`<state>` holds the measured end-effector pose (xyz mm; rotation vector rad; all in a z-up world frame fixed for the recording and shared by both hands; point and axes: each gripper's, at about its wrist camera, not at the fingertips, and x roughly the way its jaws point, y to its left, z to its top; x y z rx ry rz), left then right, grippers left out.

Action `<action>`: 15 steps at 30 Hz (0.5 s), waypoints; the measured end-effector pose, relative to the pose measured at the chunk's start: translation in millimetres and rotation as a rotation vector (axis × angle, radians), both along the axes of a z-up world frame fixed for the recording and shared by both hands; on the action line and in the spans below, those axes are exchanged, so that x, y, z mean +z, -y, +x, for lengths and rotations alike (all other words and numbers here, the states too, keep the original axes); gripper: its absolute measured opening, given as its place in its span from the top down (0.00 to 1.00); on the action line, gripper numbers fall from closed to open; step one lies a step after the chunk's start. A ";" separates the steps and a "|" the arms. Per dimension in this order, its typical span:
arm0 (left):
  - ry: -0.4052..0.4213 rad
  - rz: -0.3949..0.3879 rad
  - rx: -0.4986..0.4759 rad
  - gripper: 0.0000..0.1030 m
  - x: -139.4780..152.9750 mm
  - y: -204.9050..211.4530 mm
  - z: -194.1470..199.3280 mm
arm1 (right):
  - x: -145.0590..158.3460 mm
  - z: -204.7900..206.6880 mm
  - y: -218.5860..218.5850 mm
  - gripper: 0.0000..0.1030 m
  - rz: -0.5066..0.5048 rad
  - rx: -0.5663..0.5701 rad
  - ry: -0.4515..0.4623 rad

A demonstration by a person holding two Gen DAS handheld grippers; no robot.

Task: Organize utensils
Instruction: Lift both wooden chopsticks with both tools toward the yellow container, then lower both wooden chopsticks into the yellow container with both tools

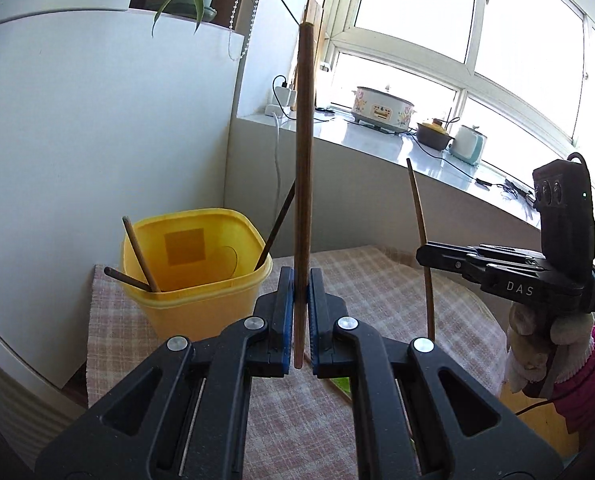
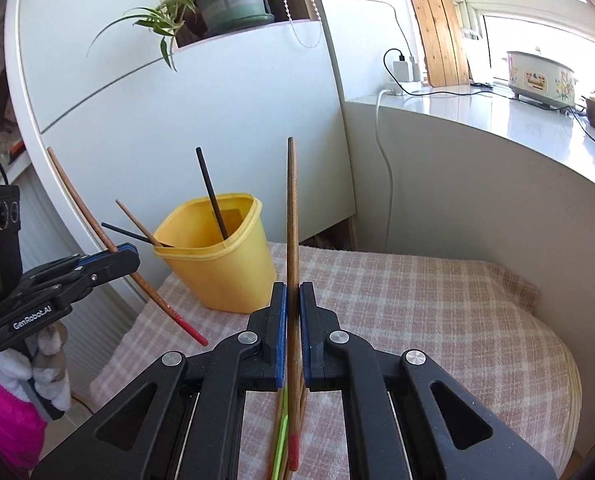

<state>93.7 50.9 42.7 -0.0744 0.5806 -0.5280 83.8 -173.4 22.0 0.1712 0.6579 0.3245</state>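
A yellow plastic bin (image 1: 195,276) (image 2: 221,264) stands at the back left of the checked tablecloth, with three chopsticks (image 1: 139,254) (image 2: 211,196) leaning inside. My left gripper (image 1: 300,280) is shut on a brown chopstick (image 1: 303,160) held upright, just right of the bin. My right gripper (image 2: 292,294) is shut on a red-tipped brown chopstick (image 2: 292,240), also upright, right of the bin. Each gripper shows in the other view: the right gripper (image 1: 425,256) and the left gripper (image 2: 131,254). More chopsticks, one green (image 2: 281,432), lie on the cloth under my right gripper.
The small table (image 2: 437,320) with its checked cloth sits against a white cabinet (image 1: 97,120) and a window counter (image 1: 377,140). The counter holds a cooker pot (image 1: 383,108), small pots and cables. A potted plant (image 2: 229,0) sits on the cabinet.
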 end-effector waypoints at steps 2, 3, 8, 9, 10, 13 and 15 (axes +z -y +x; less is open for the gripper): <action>0.015 -0.003 0.011 0.96 8.7 -4.5 0.6 | 9.4 2.5 -4.5 0.95 0.013 0.006 0.021; 0.023 -0.003 0.016 0.96 12.3 -7.6 1.8 | 13.0 4.1 -6.3 0.95 0.018 0.010 0.031; 0.062 -0.001 0.032 0.96 30.8 -17.7 5.5 | 30.4 9.9 -22.7 0.95 0.045 0.039 0.077; 0.067 -0.003 0.035 0.96 34.1 -20.0 6.5 | 33.2 11.3 -26.2 0.95 0.048 0.046 0.083; 0.073 -0.008 0.040 0.96 37.2 -22.7 7.5 | 36.4 12.4 -30.2 0.95 0.050 0.052 0.091; 0.083 -0.032 0.051 0.96 43.7 -29.2 13.1 | 45.8 17.9 -39.9 0.95 0.059 0.068 0.111; 0.090 -0.039 0.058 0.96 46.0 -32.7 16.2 | 51.1 23.3 -46.2 0.95 0.064 0.080 0.121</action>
